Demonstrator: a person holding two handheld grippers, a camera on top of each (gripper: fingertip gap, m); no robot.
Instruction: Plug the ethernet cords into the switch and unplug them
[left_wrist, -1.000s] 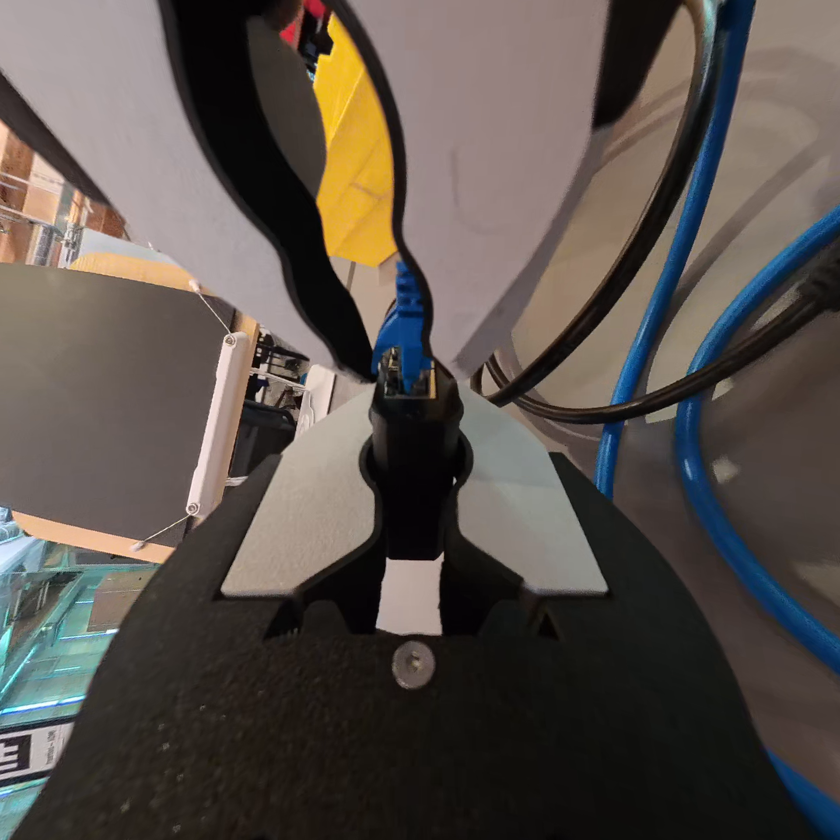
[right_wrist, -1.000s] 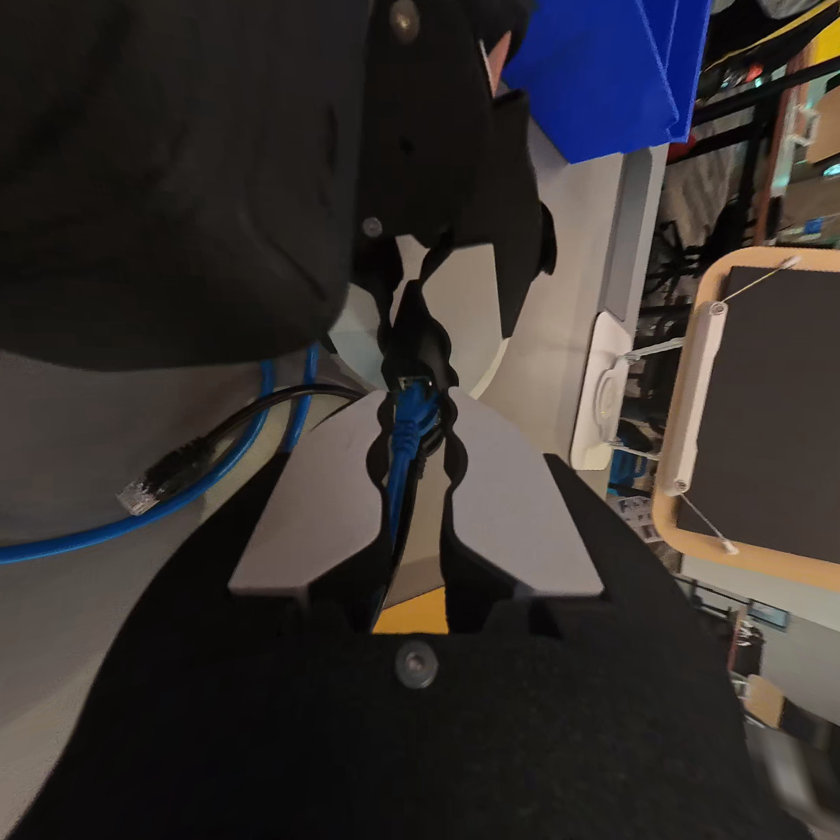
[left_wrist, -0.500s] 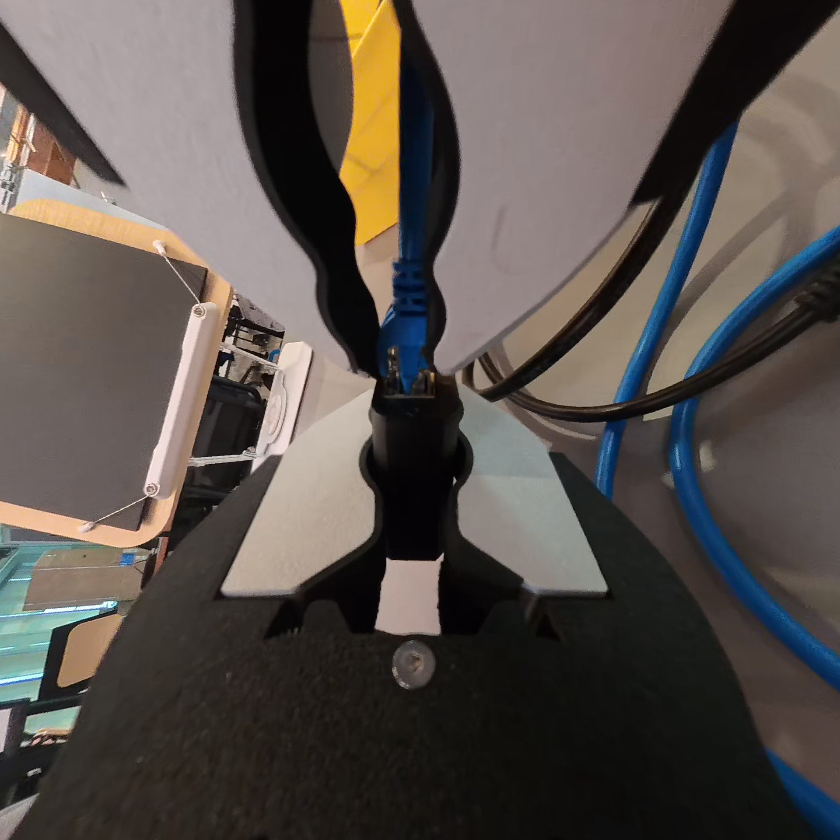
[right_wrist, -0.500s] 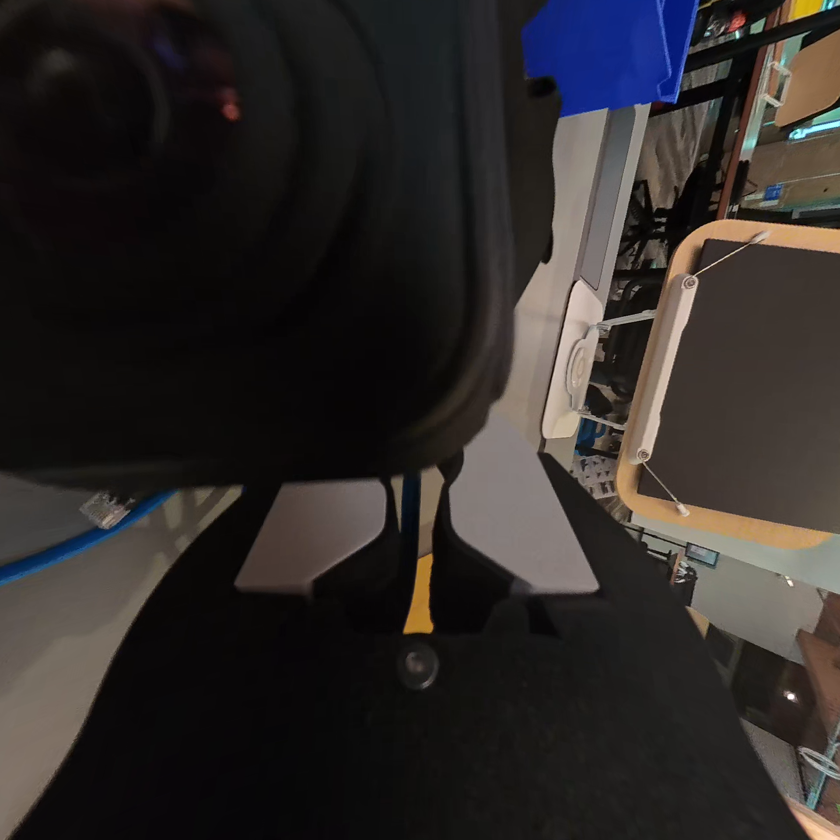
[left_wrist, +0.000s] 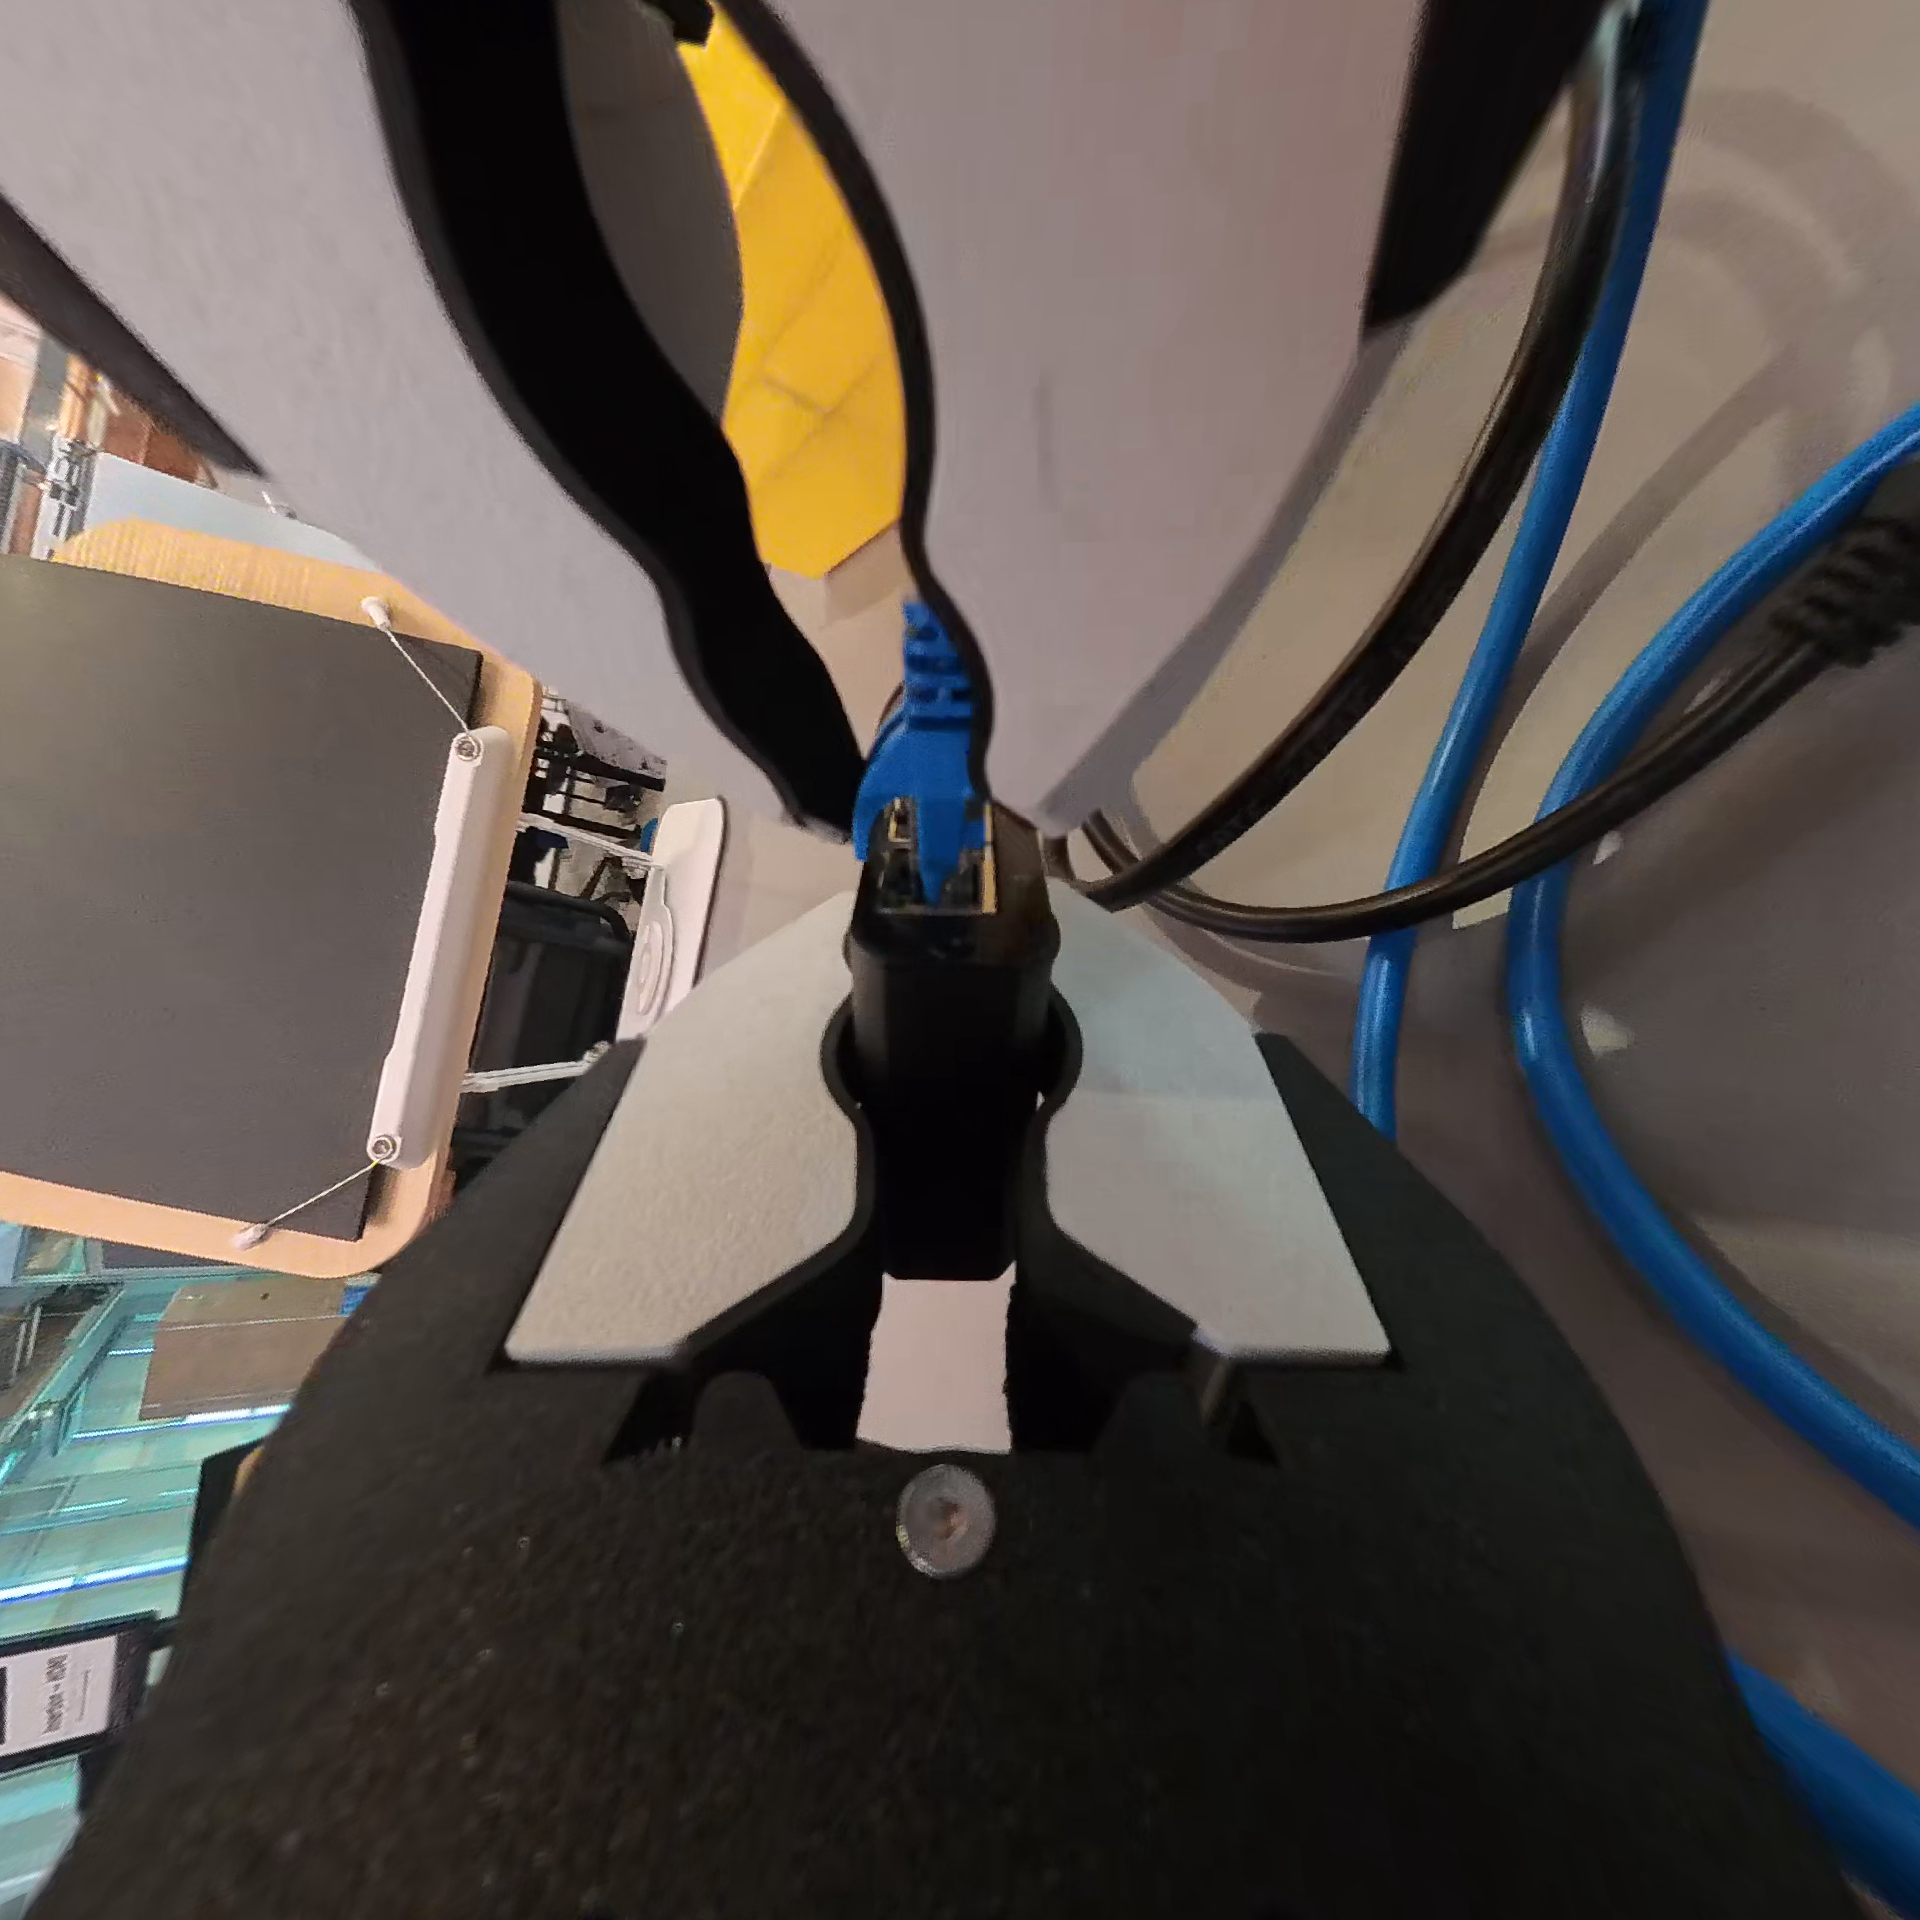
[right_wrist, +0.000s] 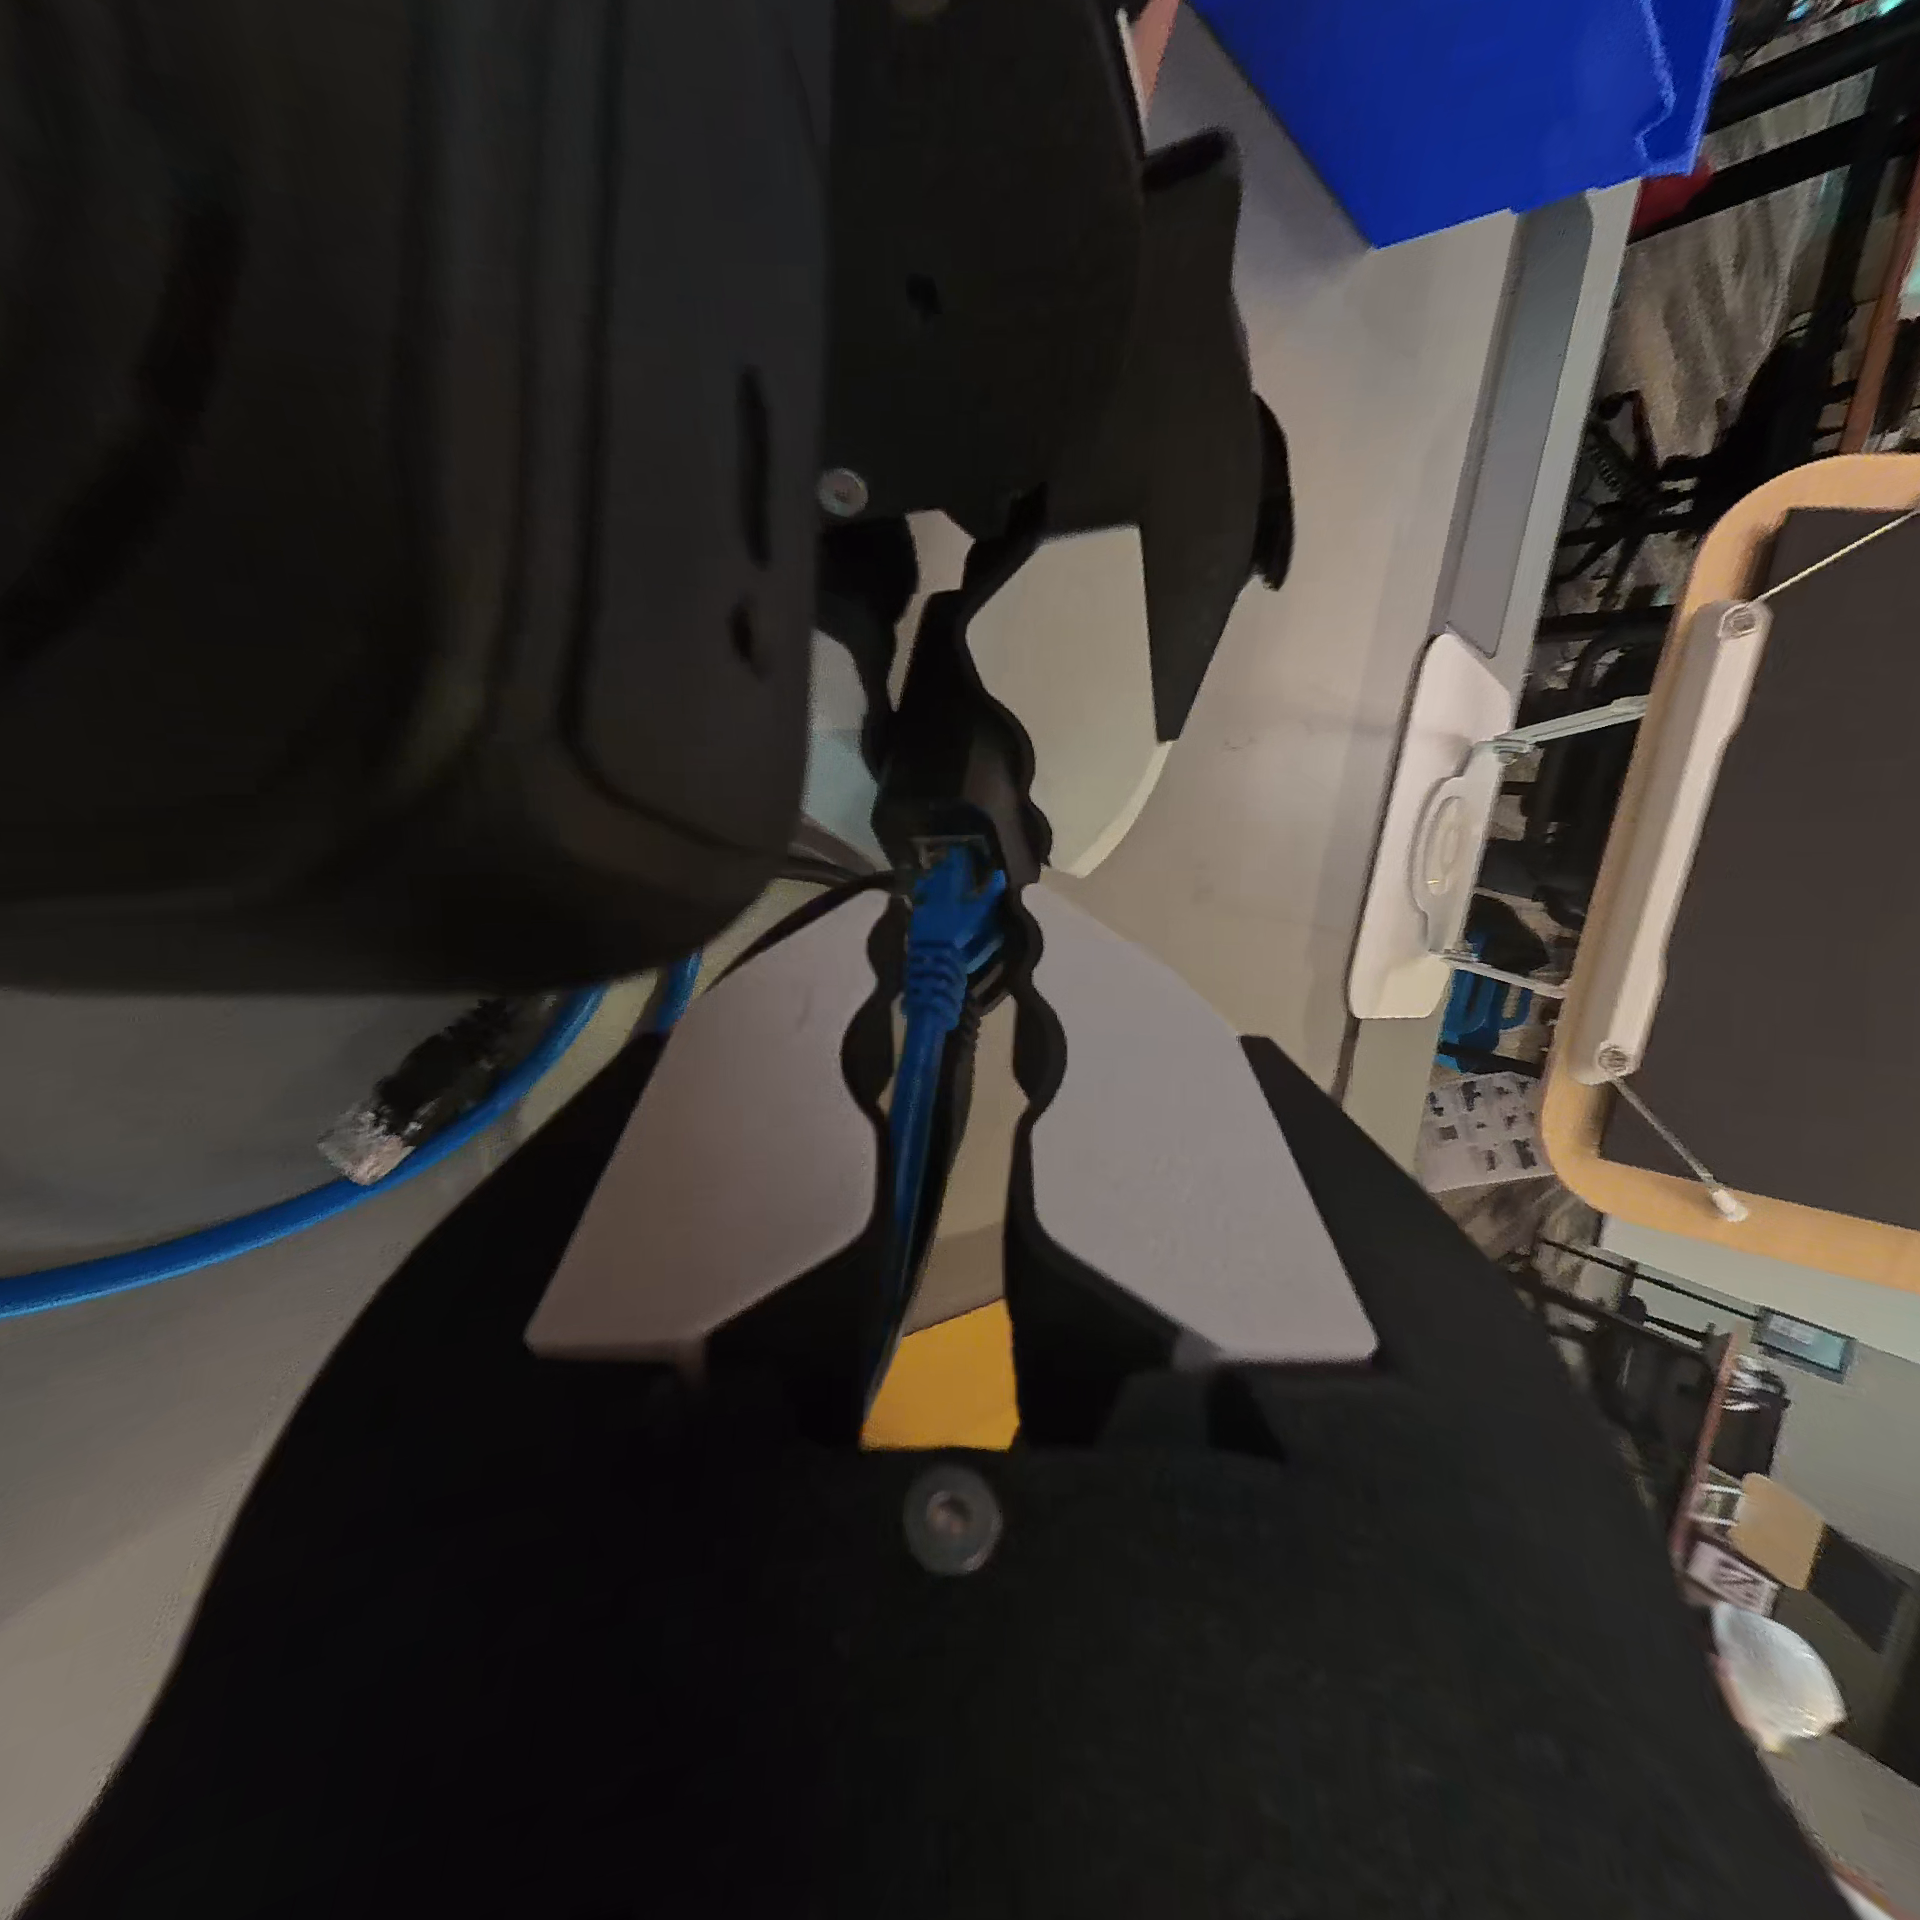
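My left gripper (left_wrist: 951, 925) is shut on a small black switch block (left_wrist: 951, 1039), its open port facing away from me. My right gripper (right_wrist: 951, 925) is shut on the blue ethernet cord's plug boot (right_wrist: 940, 966). The two grippers face each other tip to tip. The blue plug (left_wrist: 925, 758) sits with its tip in the mouth of the port, slightly tilted; how deep it goes is hidden. In the right wrist view the switch block (right_wrist: 935, 748) shows between the left gripper's fingers, under that gripper's large black body.
Loops of blue cable (left_wrist: 1455, 727) and a black cord (left_wrist: 1507, 520) lie on the grey table (left_wrist: 1766, 416). A loose black-booted plug (right_wrist: 416, 1091) lies at the left. A yellow bin (left_wrist: 810, 395), a blue bin (right_wrist: 1455, 104) and a wood-framed black panel (left_wrist: 208, 914) stand around. Some 5 cm of space lies between my two pairs of fingers.
Half a second ago the grippers were pressed closer, the left gripper's body filling the right wrist view. They have drawn back to about their earlier spacing. The plug stays at the port.
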